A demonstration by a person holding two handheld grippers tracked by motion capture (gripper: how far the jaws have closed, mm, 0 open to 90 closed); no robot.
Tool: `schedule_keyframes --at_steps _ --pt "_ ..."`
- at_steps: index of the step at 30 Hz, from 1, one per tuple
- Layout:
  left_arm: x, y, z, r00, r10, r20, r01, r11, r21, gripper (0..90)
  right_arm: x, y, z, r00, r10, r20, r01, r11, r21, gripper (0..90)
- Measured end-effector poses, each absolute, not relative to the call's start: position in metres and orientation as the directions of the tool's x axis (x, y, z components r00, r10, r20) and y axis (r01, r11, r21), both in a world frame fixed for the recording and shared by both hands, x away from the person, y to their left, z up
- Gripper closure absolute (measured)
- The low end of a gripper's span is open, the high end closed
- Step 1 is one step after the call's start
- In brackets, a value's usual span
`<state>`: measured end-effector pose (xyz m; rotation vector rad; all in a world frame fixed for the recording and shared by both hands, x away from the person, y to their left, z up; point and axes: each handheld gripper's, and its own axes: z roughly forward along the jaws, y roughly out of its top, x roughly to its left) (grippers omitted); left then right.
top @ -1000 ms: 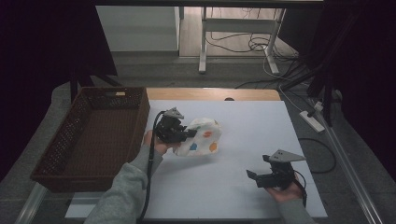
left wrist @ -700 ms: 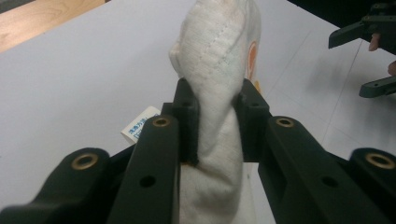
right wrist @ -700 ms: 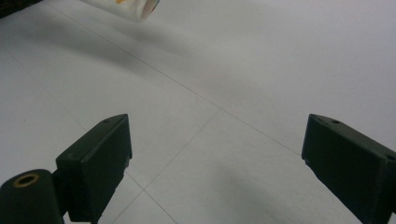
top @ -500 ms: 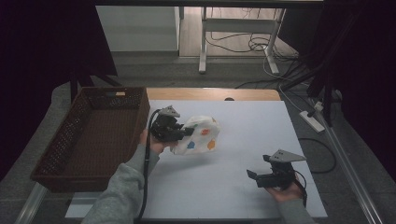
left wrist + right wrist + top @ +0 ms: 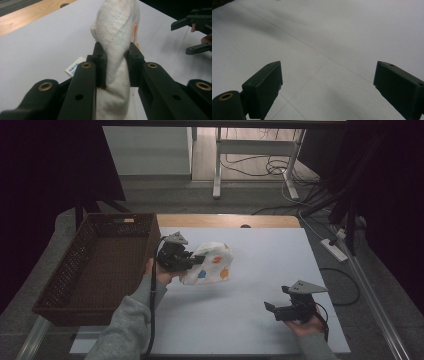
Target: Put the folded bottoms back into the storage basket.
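The white cloth (image 5: 212,262) — a soft, stitched piece with orange and blue spots — was pinched in the left gripper (image 5: 186,261), its jaws pressed in on a bunched fold. In the left gripper view the cloth (image 5: 117,42) rose straight up between the two black jaws, squeezed narrow where they met it and fuller beyond their tips. A small printed label (image 5: 75,67) lay just to the left of the jaws, beneath the cloth. From the high view the rest of the cloth hung or rested ahead of the claw, toward the middle of the white table (image 5: 280,250); whether it had cleared the surface could not be told.

The wicker basket (image 5: 75,270) sat just behind the left gripper, on the side of the hand away from the cloth, and nothing showed inside it. The grasp looked done. What was left, as a judgement, was the carry across to the basket and the release there — the cloth was not yet over the rim.

The right gripper (image 5: 276,309) sat well apart from the cloth, low over the table with its jaws spread wide and nothing between them. In its own view the right gripper (image 5: 328,85) faced bare white surface.
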<state>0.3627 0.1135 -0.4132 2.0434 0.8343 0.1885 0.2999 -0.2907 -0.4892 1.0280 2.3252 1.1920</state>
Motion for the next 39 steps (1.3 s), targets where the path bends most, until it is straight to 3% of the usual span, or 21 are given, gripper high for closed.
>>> schedule_keyframes --at_steps 39 --pt "0.345 0.143 -0.386 0.746 0.649 -0.148 0.459 -0.341 0.821 73.3 0.3 -0.292 -0.489 -0.68 0.732 0.03 0.451 0.386 0.805 8.5"
